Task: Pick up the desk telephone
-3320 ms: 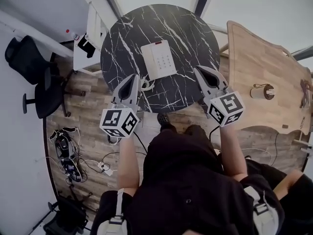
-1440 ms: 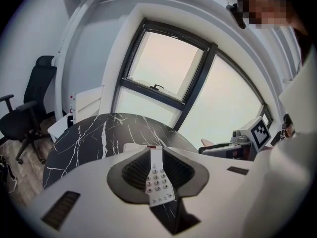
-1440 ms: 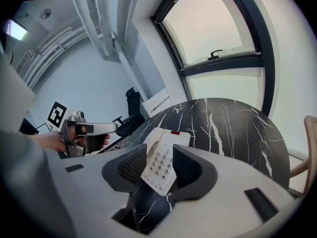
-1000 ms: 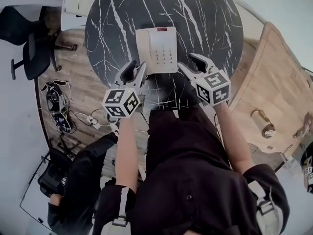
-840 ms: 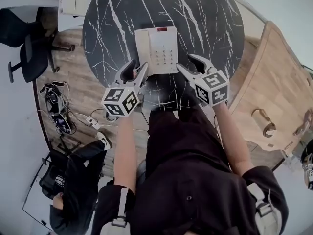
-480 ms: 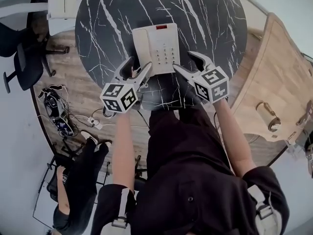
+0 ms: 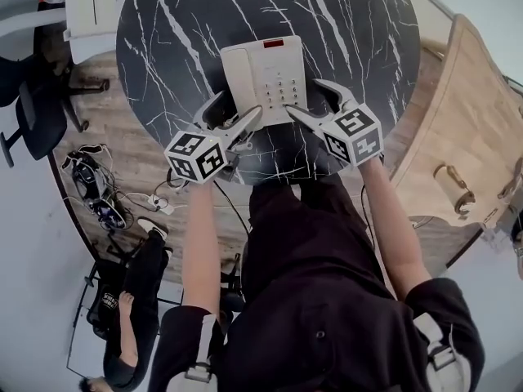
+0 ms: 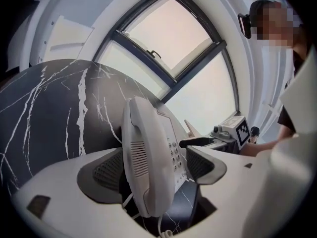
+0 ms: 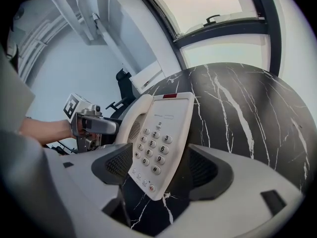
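A white desk telephone (image 7: 265, 78) lies on the round black marble table (image 7: 180, 39), handset on its left, keypad on its right. My left gripper (image 7: 231, 113) straddles the phone's near left corner; its jaws have just been opening and stand wide, with the handset (image 8: 141, 157) between them and a gap at the right pad. My right gripper (image 7: 315, 102) straddles the near right corner, jaws also just opened wide around the keypad end (image 9: 158, 148), pads off it. In each gripper view the other gripper shows beyond the phone: the right gripper (image 8: 233, 130) and the left gripper (image 9: 86, 123).
A white cabinet (image 7: 90, 6) and an office chair (image 7: 37, 113) stand left of the table. Cables (image 7: 90, 186) lie on the wooden floor. A wooden table (image 7: 474, 121) is to the right. Another person (image 7: 122, 317) is at lower left. The phone's coiled cord (image 8: 166, 232) hangs near me.
Both grippers have come down and forward onto the phone's near end. Their jaws have spread from narrow to wide, and the phone's near corners now sit between them.
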{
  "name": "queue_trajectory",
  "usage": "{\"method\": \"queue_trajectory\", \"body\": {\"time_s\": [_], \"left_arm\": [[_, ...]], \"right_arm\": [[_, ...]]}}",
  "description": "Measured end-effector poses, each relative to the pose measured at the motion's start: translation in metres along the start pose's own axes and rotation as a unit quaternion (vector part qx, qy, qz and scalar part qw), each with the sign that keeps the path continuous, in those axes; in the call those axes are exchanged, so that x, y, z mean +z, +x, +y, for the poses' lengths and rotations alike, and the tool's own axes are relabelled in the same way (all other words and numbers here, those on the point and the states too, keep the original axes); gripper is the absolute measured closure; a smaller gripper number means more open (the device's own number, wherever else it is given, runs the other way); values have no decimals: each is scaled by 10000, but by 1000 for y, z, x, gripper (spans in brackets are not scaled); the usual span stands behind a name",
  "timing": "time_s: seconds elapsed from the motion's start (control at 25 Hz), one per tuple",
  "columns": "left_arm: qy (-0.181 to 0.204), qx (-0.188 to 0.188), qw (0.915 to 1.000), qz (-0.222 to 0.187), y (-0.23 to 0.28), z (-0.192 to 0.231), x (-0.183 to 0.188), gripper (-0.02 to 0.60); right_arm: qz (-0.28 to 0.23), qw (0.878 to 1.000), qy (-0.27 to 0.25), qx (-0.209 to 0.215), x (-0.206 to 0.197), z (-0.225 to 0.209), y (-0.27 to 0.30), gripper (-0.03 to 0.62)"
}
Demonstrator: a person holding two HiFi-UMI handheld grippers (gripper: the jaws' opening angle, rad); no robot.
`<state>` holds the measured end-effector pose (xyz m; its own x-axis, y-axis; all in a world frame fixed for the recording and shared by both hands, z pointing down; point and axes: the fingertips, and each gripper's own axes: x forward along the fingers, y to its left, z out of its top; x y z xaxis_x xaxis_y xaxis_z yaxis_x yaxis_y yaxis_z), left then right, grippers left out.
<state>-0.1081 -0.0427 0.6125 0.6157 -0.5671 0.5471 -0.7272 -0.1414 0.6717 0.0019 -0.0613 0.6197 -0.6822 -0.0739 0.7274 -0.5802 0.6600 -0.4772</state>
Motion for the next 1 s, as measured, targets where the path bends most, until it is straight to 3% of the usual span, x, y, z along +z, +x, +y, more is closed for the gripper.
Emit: {"method": "queue_trajectory", "body": {"time_s": [0.56, 1.0], "left_arm": [[-101, -496, 9982, 308, 21, 8, -4, 179], [-224, -598, 9973, 351, 28, 11, -4, 179]], "right_arm": [[202, 9997, 54, 143, -4, -7, 24, 263], [134, 9986, 466, 204, -4, -12, 33, 263]]}}
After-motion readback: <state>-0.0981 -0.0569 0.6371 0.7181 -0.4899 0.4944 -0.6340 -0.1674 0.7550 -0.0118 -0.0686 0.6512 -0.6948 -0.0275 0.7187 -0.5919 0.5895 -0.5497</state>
